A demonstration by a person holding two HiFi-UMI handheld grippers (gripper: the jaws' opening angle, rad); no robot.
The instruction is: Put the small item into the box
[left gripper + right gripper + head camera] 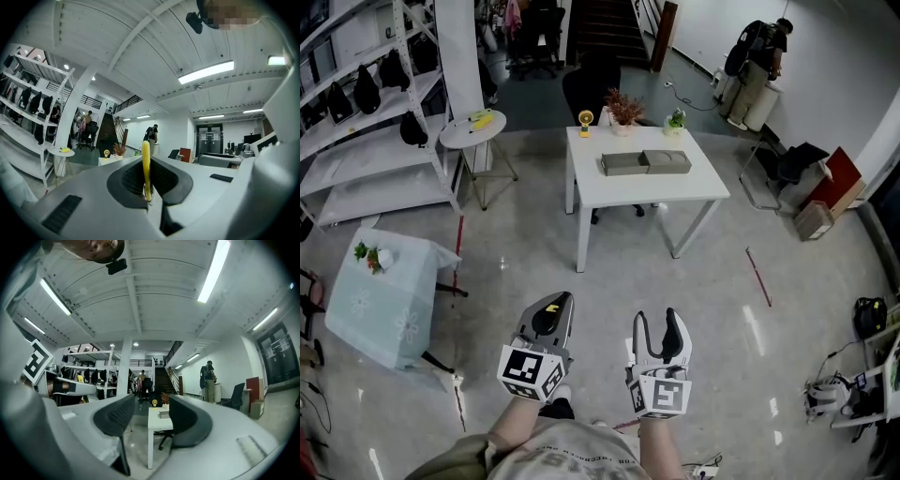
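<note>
Left gripper (557, 302): jaws together, clamped on the small item (146, 161), a thin yellow piece upright between the dark pads and poking out beyond them. Right gripper (657, 323): jaws wide apart, nothing between the pads, only the distant room visible through the gap. Both held level, side by side, low over bare floor (722, 309), well apart from the goal. Ahead: white desk (698, 192), carrying the box (645, 163), grey, long and low, near the middle of the desk and lengthwise along it; open or lidded, impossible to tell from here. Along the far edge of the desk: yellow fan (585, 119) toward the far left corner, potted plant (623, 110) just beside it, small green plant (676, 120) toward the far right corner. Step in hand, by judgement: carrying the item across to the desk; task at an early stage, item not yet at the box. For doing it well: keep the left clamp firm and the item upright throughout the approach, the piece being thin and probably prone to slipping or twisting; come squarely at the near edge of the desk; bring the free right gripper to the box first, ready to steady it or lift a lid if needed; release only once over the opening and low inside.
</note>
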